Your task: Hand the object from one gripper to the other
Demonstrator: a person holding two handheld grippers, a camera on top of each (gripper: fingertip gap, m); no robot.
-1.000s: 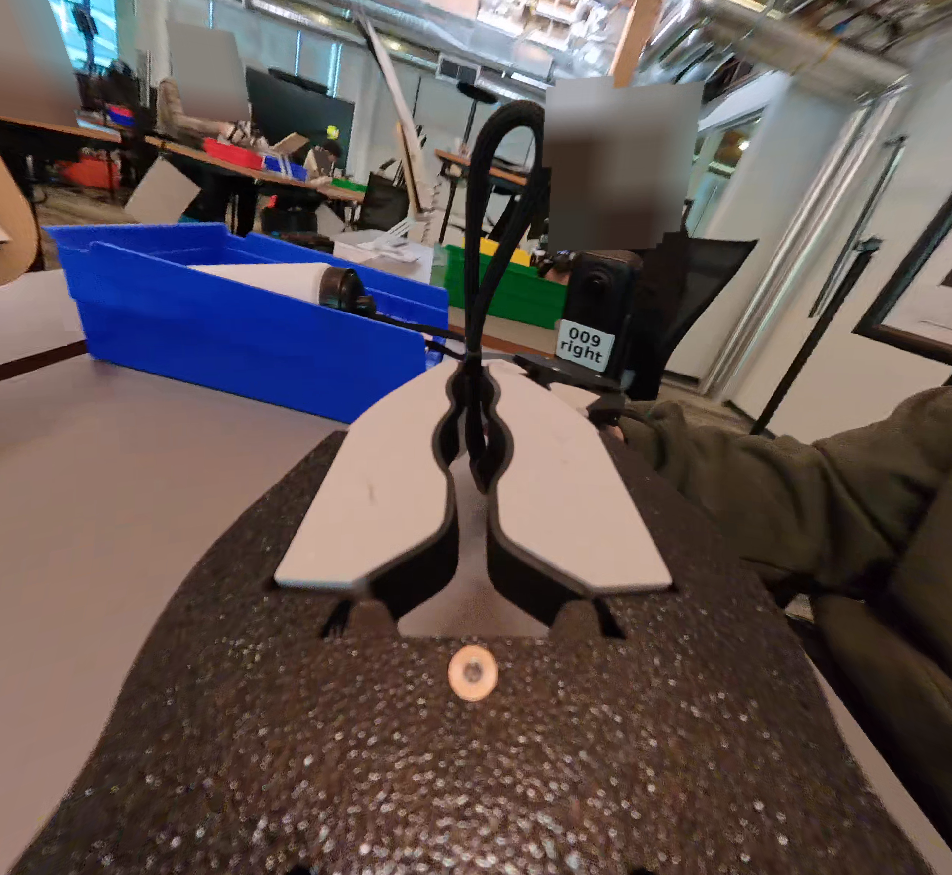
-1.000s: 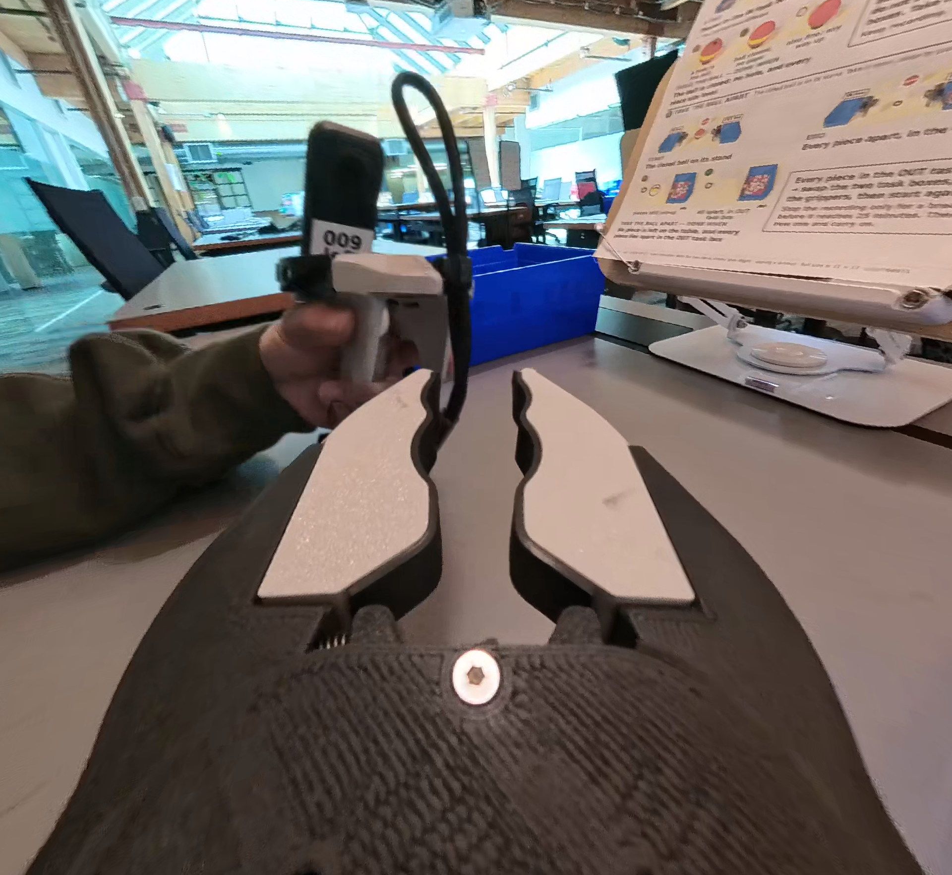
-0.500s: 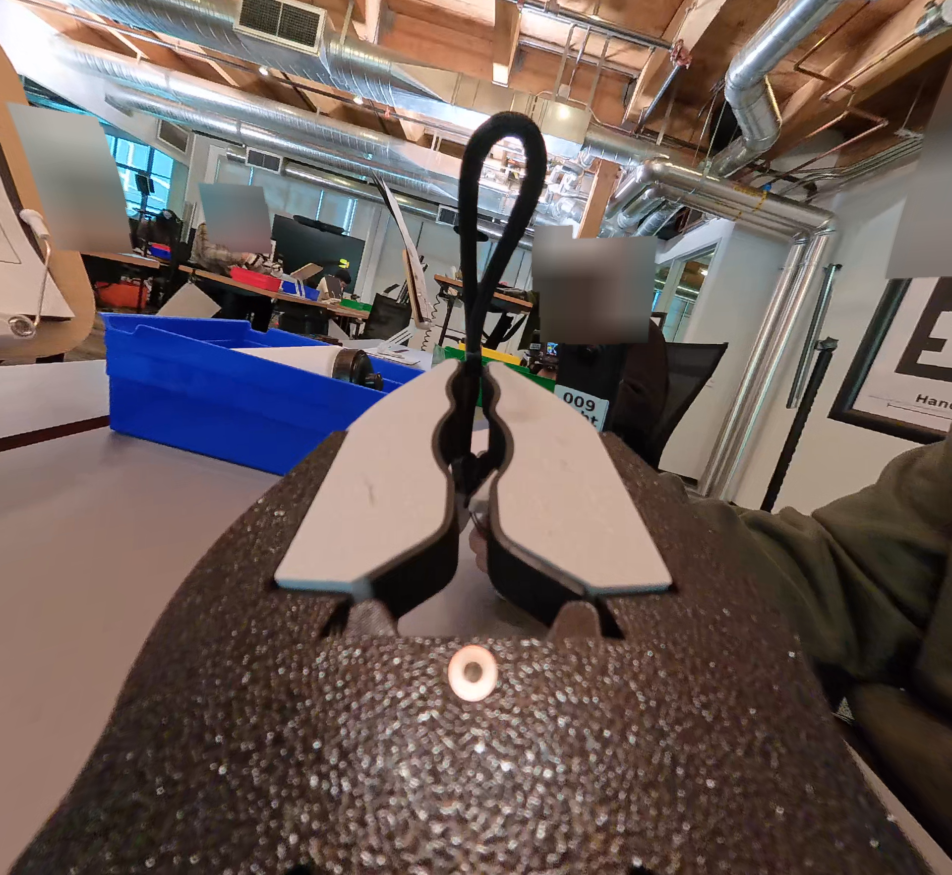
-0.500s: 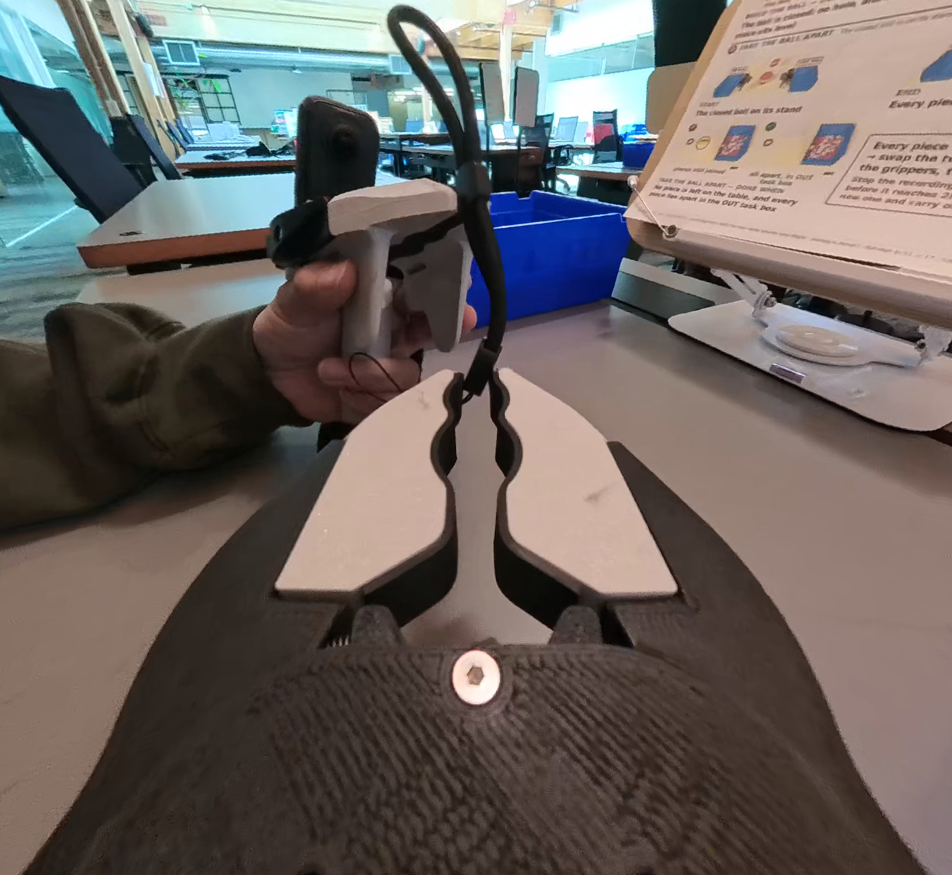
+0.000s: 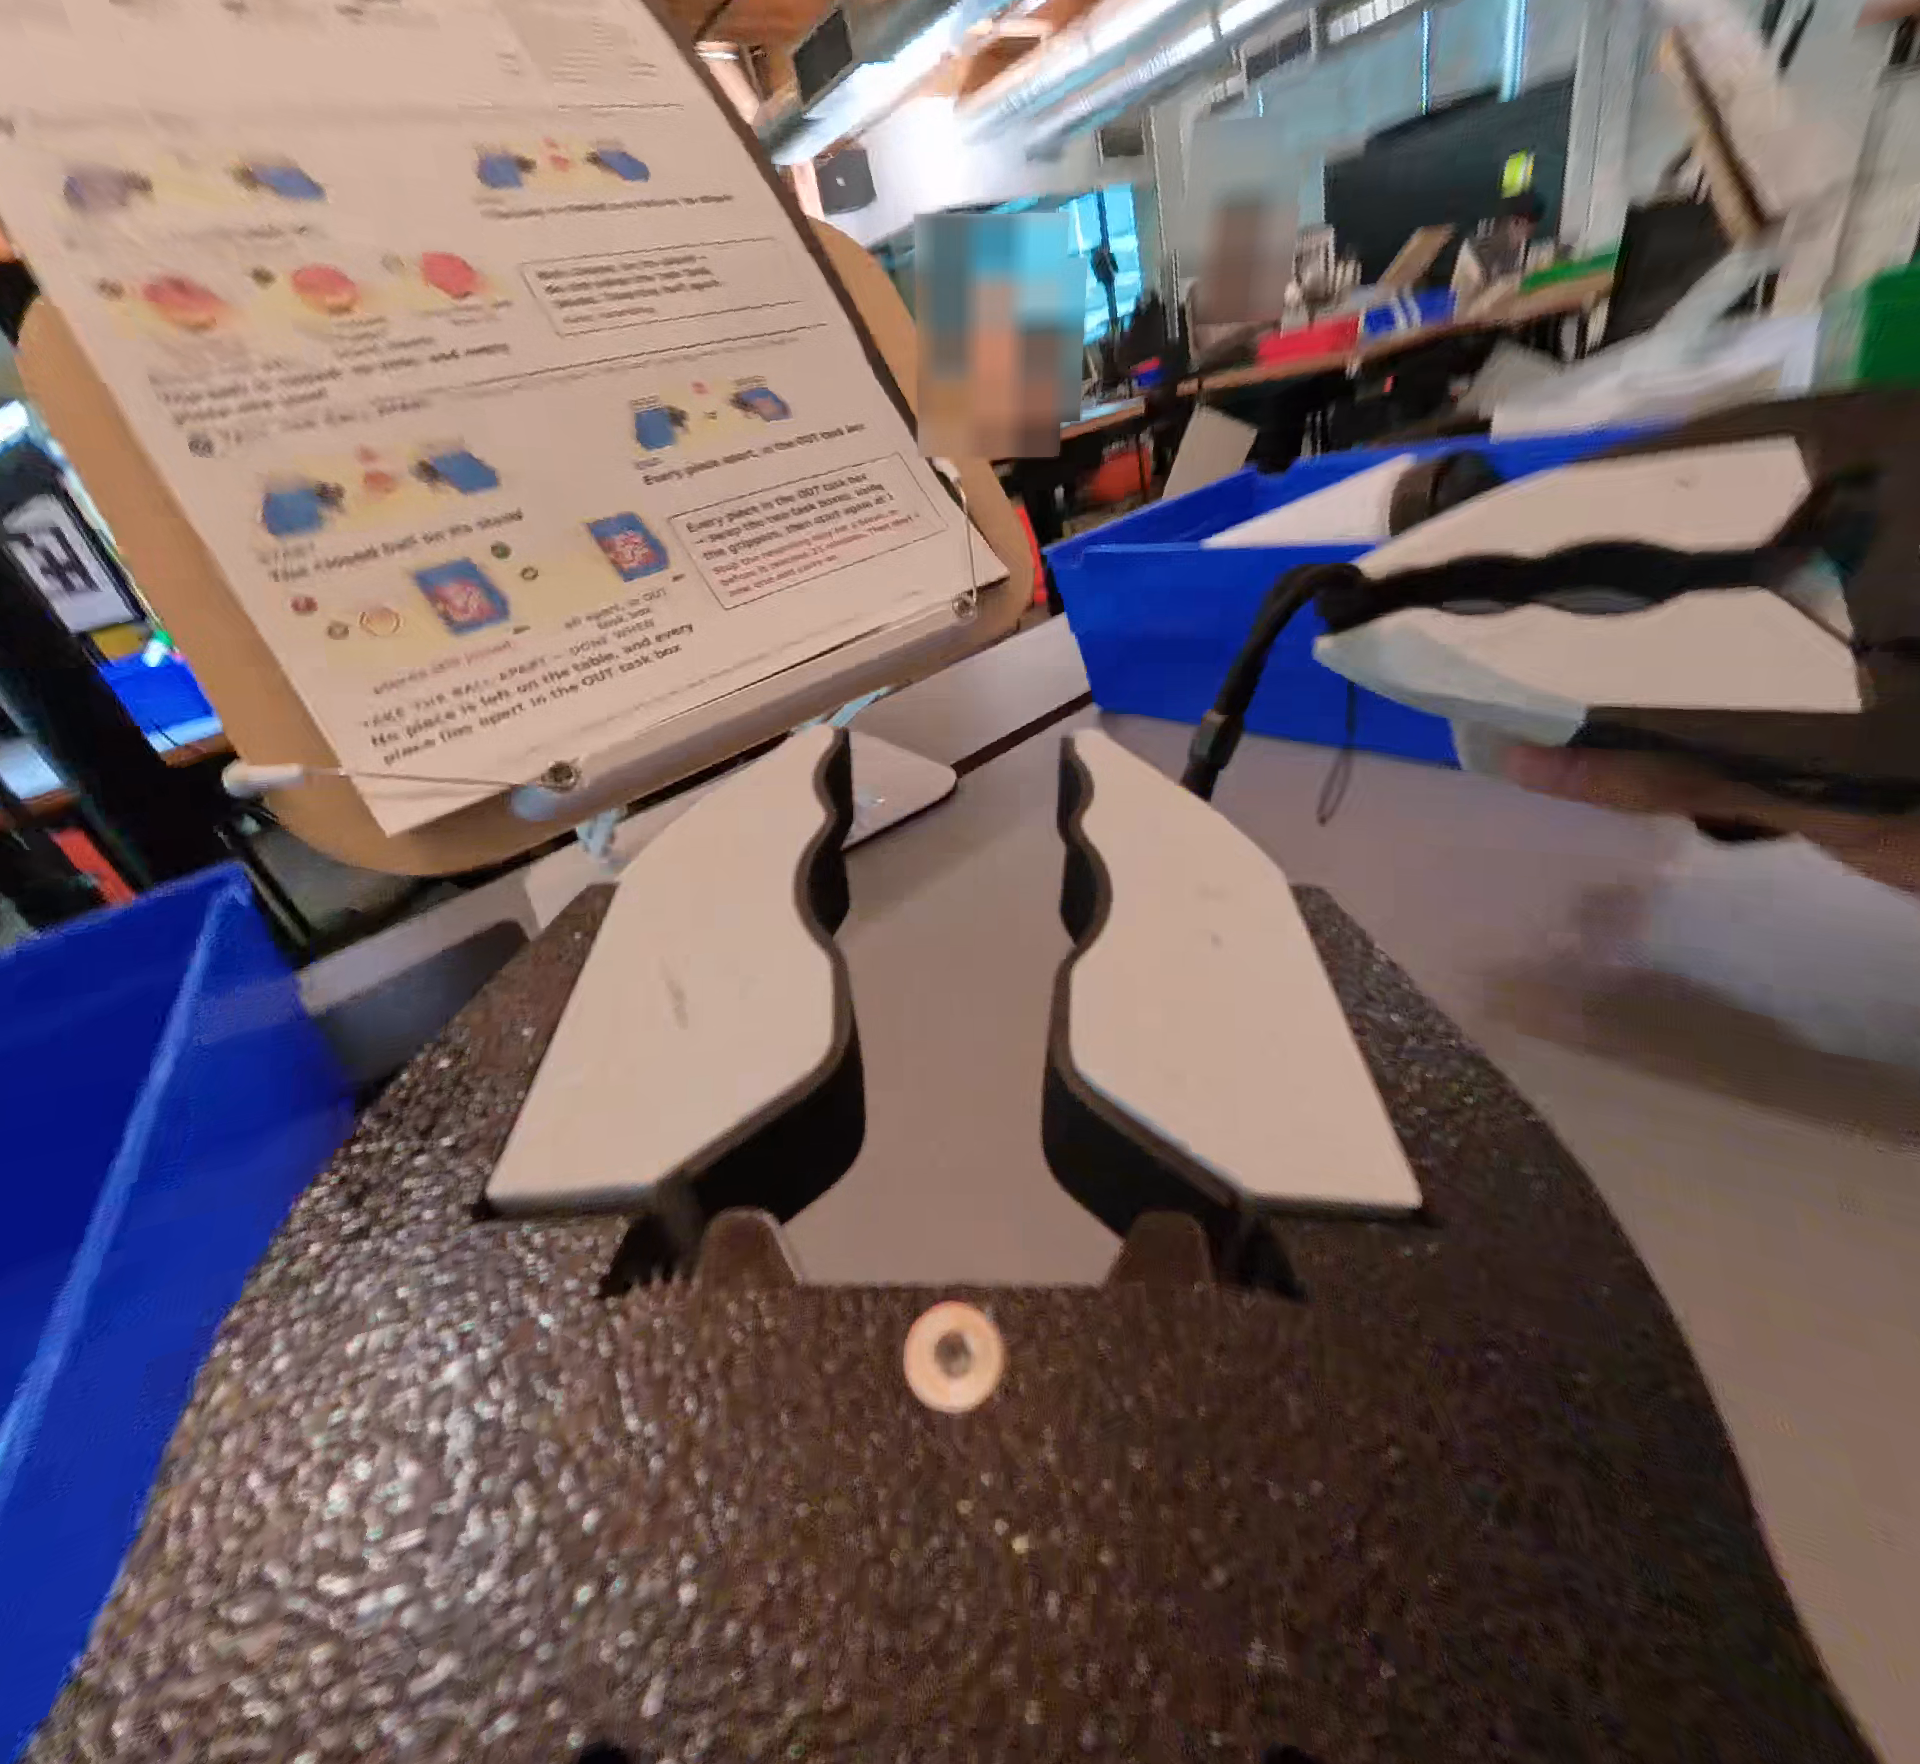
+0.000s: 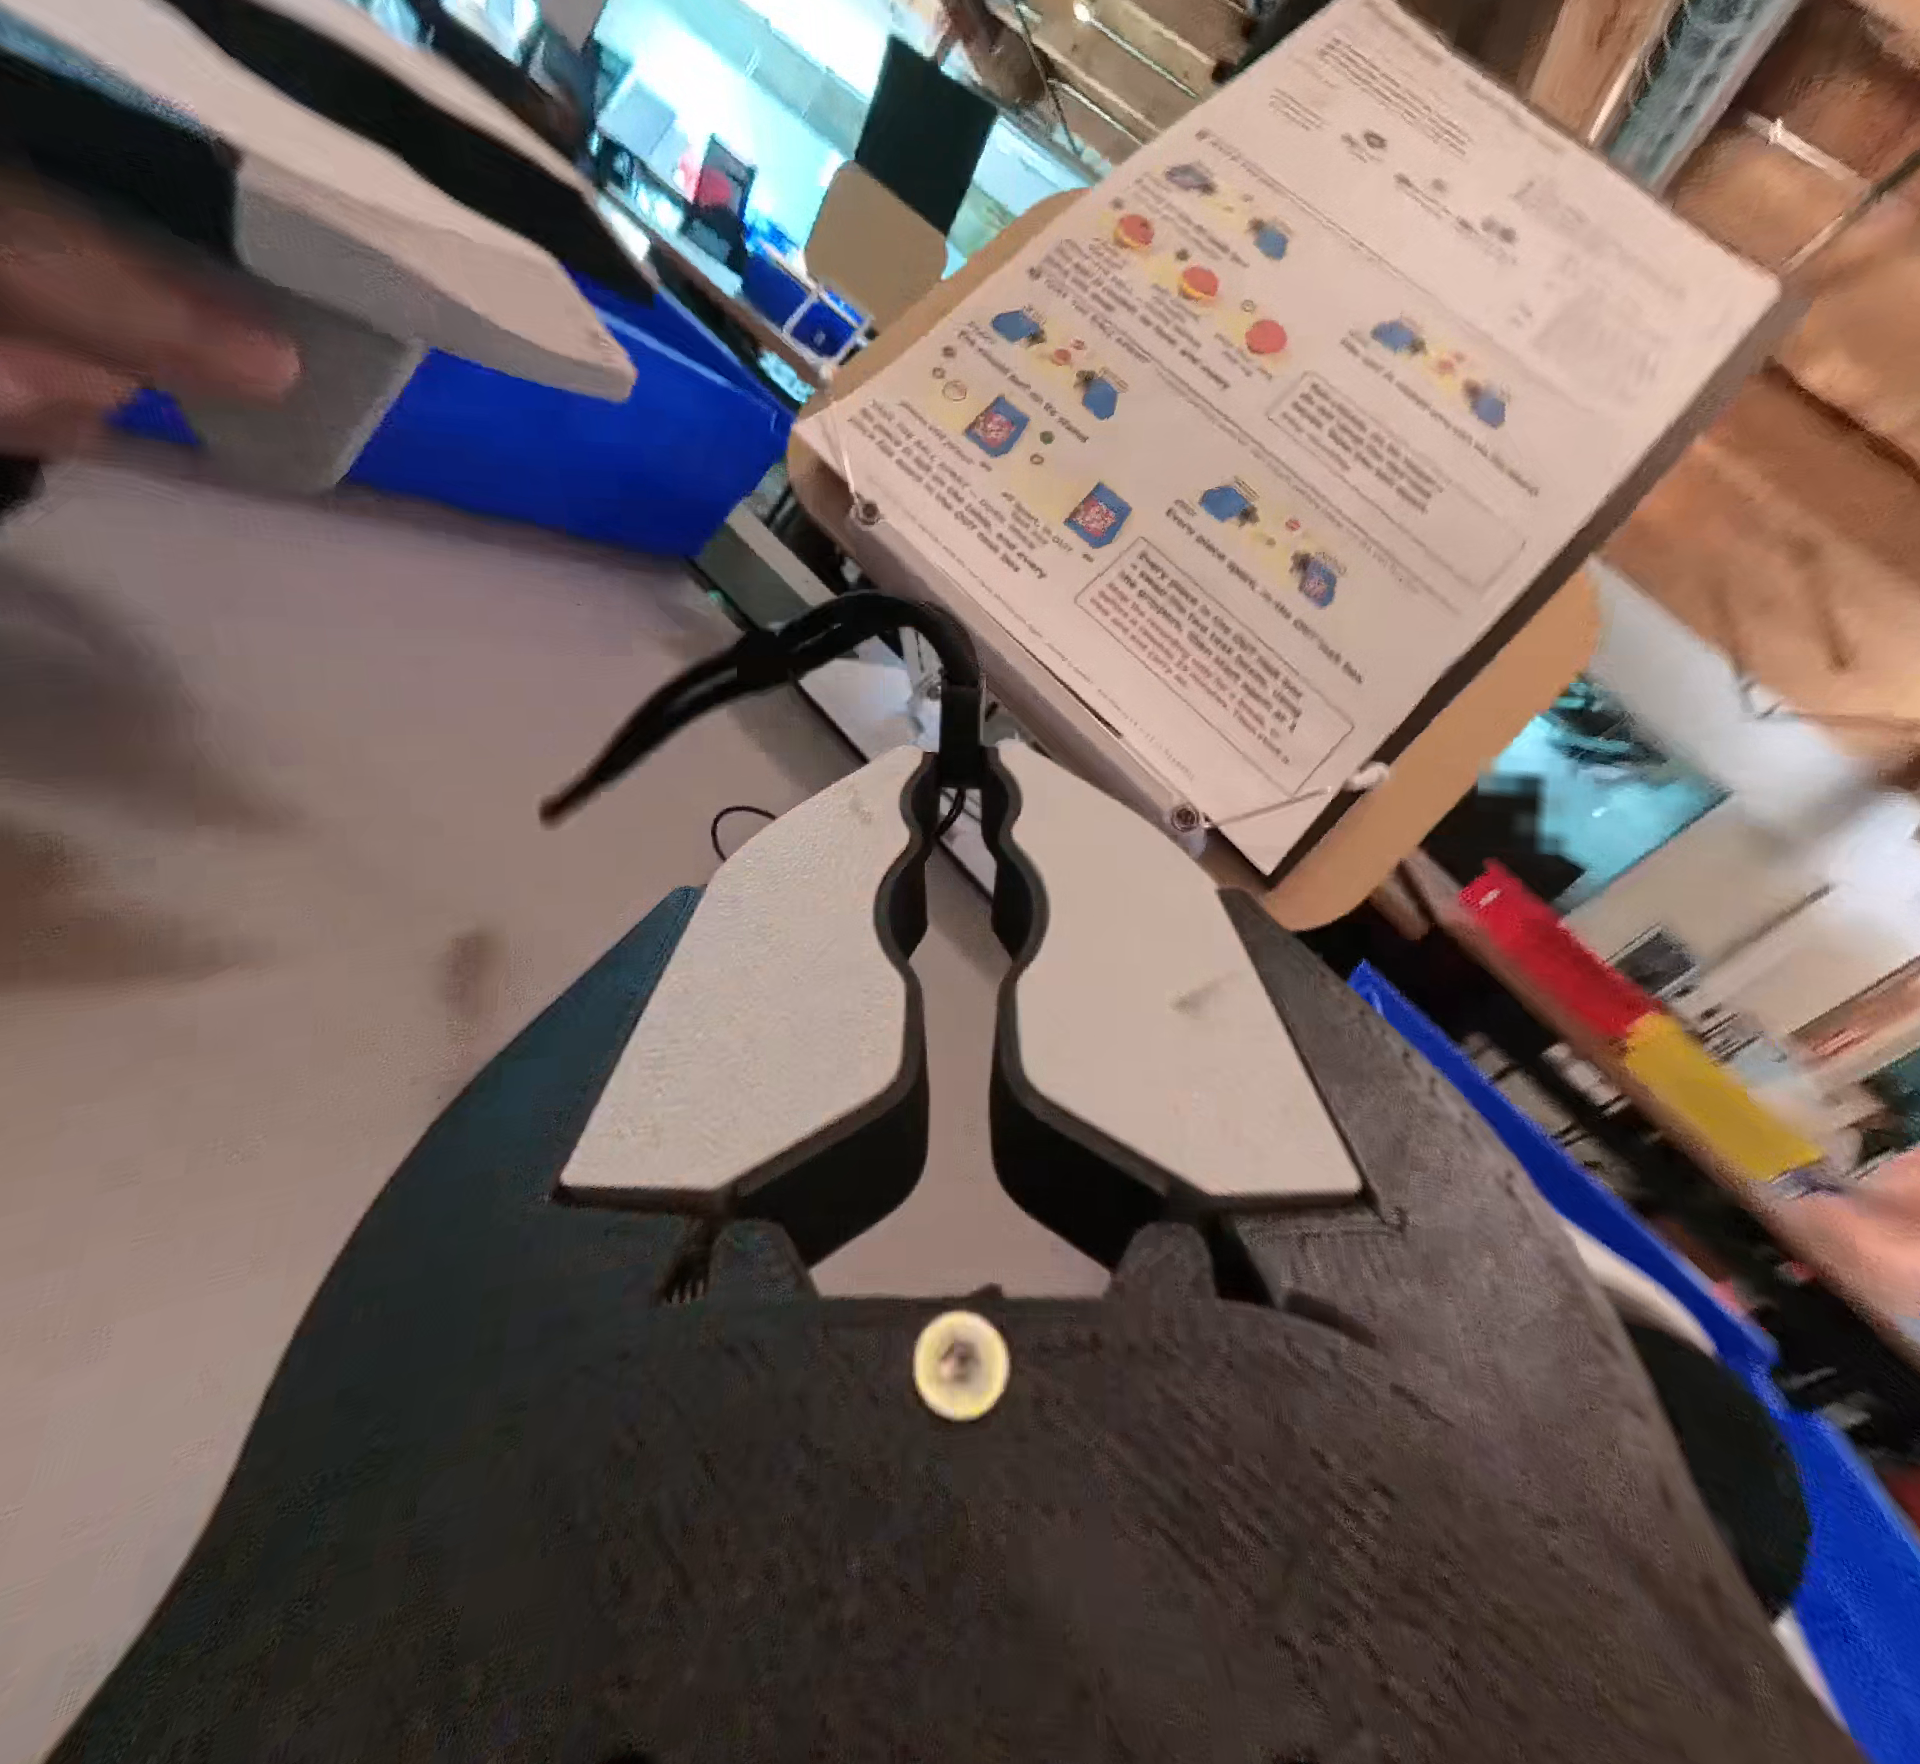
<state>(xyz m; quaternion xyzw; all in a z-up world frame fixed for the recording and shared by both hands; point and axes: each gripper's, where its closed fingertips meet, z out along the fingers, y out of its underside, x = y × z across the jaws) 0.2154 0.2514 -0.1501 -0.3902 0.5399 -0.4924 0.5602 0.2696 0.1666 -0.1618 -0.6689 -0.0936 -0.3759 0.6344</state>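
Handover looks finished to me: my right hand-held gripper (image 6: 958, 769) is pinched tight on the black cord loop (image 6: 810, 649), which arcs out past its tips above the grey desk (image 6: 312, 675). My left hand-held gripper (image 5: 945, 758) stands parted with nothing between its fingers, apart from the cord. What's left, I judge, is only to carry the loop wherever it belongs, perhaps a blue bin (image 5: 1164, 592).

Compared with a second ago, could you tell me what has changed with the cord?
The left gripper let go of the black cord and opened; the right gripper closed on it and carried it off toward the instruction sheet. The blue bin stayed on the table.
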